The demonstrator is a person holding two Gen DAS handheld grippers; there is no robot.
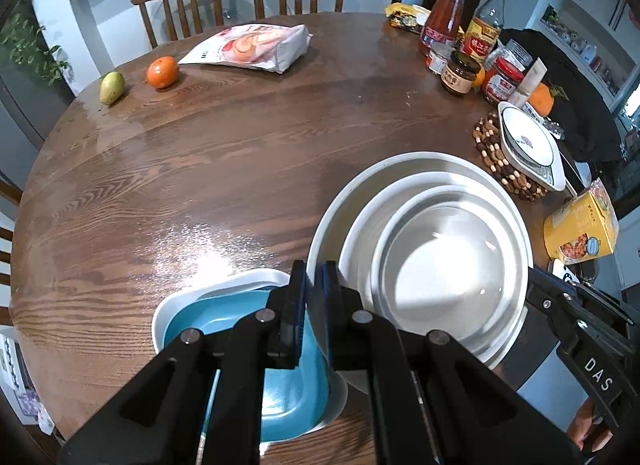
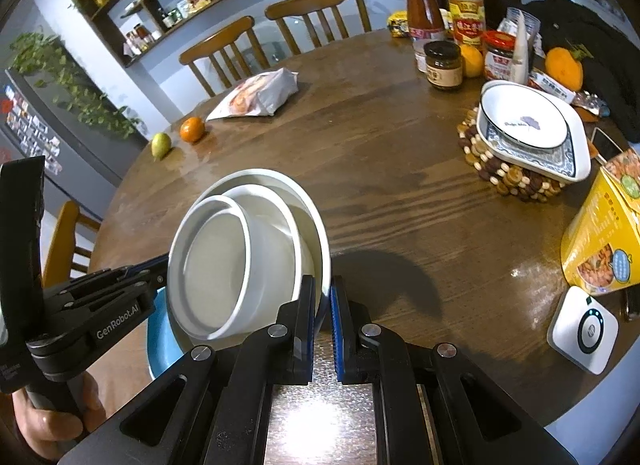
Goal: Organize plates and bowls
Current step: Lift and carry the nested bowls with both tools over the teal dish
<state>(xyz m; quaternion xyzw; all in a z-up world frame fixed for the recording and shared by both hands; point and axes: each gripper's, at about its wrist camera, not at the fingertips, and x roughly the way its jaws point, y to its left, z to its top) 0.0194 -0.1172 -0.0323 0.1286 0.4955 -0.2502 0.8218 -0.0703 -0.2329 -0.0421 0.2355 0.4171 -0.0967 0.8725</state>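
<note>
Three white bowls [image 1: 440, 249] sit nested, small inside large, and the stack tilts above the wooden table [image 1: 200, 169]. My left gripper [image 1: 313, 277] is shut on the near-left rim of the largest bowl. From the opposite side my right gripper [image 2: 323, 289] is shut on the same bowl's rim, with the nested bowls [image 2: 240, 249] to its left. Below the stack lies a blue square plate [image 1: 280, 397] on a white square dish [image 1: 176, 297]. A round white bowl [image 2: 524, 121] rests in a patterned square dish [image 2: 576, 161] on a bead trivet [image 2: 508, 177] at the right.
Jars and sauce bottles [image 1: 460, 45] crowd the far right edge. A yellow box [image 2: 600, 233] and a white device [image 2: 584, 329] lie near right. A snack bag [image 1: 256, 45], an orange [image 1: 162, 72] and a pear [image 1: 111, 87] sit far left. Chairs stand behind the table.
</note>
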